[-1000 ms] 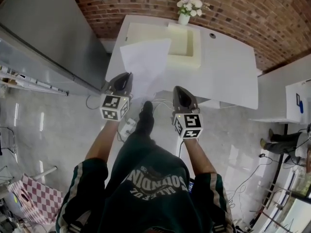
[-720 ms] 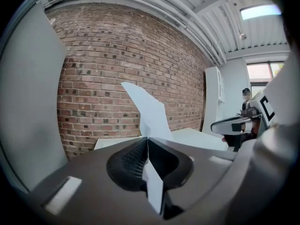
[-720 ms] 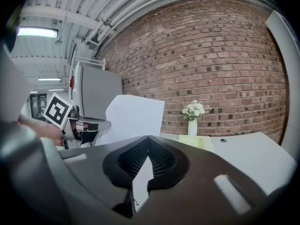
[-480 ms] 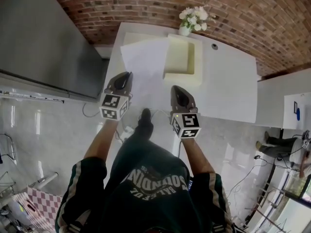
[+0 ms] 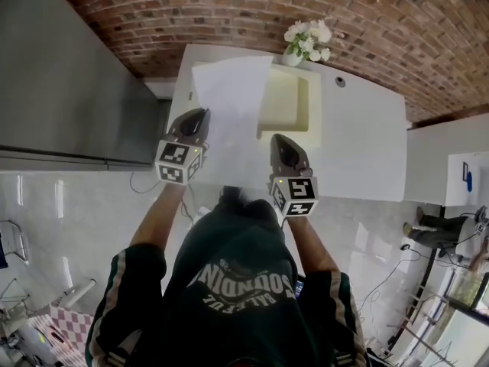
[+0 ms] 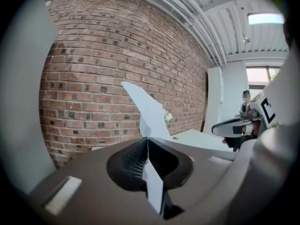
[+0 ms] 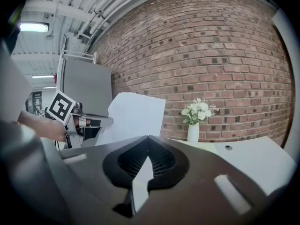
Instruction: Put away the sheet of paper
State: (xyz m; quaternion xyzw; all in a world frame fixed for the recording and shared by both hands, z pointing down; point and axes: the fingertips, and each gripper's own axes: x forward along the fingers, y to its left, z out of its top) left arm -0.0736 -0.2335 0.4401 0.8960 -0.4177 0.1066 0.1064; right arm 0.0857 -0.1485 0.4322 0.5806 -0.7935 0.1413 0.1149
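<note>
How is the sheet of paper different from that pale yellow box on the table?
The sheet of paper is white and thin; the box is cream, with raised walls. The paper is held up, pinched by the left gripper and right gripper; the box rests on the table. Both are pale rectangles.

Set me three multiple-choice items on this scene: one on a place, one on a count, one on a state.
1. The white vase of white flowers stands: A) at the white table's far edge by the brick wall; B) on the floor; C) inside a box.
2. Grippers holding the white sheet of paper: A) none; B) one; C) two.
3. The left gripper's jaws are: A) wide apart; B) shut on the paper; C) shut on nothing.
Answers: 1 A, the head view shows it there; 2 C, paper sits pinched in the left and the right gripper; 3 B, its own view shows the sheet clamped.
</note>
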